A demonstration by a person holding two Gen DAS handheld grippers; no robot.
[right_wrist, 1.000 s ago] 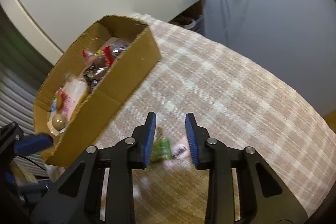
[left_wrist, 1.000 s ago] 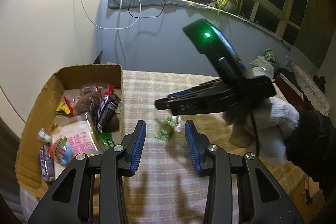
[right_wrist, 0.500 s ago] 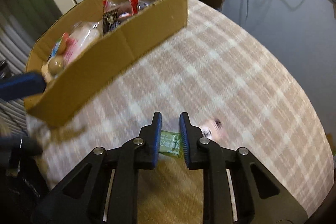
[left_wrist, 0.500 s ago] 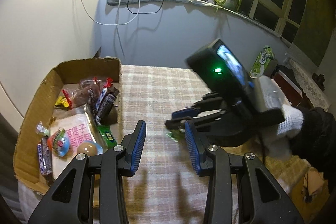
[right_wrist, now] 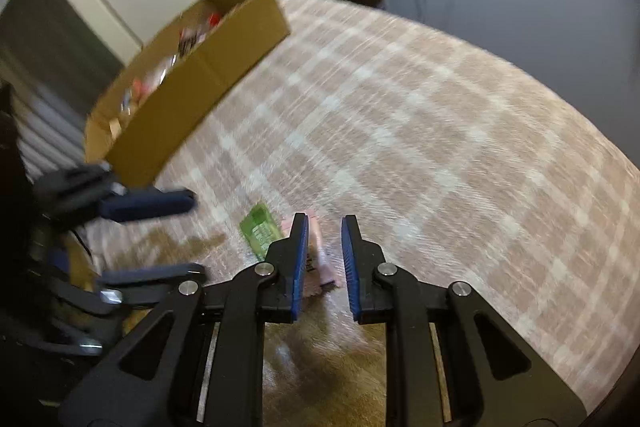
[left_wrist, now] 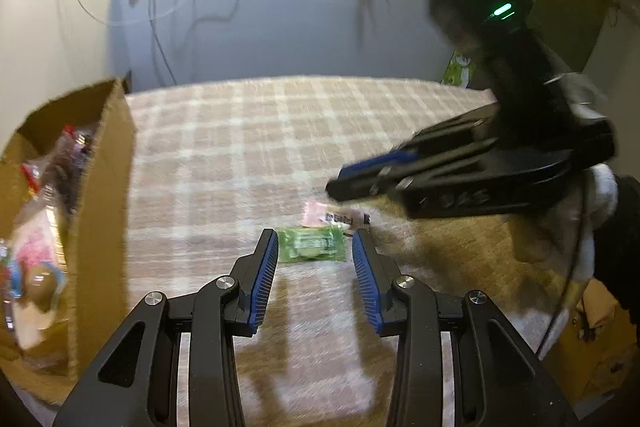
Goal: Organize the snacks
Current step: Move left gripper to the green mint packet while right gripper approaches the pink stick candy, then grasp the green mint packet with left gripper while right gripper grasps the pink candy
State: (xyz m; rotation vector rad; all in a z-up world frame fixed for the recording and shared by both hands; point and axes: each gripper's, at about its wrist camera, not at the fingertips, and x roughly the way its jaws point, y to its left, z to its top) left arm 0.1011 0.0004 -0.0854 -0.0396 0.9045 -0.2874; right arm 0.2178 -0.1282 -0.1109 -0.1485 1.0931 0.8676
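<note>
Motion blur smears the cardboard box (left_wrist: 100,187) contents at left. The green snack packet (left_wrist: 311,245) lies crosswise between the open left hand-held gripper (left_wrist: 314,243), partly covering a pink packet (left_wrist: 334,217). The right hand-held gripper (right_wrist: 324,223) is closed, empty.

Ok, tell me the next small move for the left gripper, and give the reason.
Probably lower the left gripper a little further and close on the green snack packet. The packet lies flat on the checked tablecloth between its open fingers, still outside the cardboard box, with a pink packet just beyond it.
</note>
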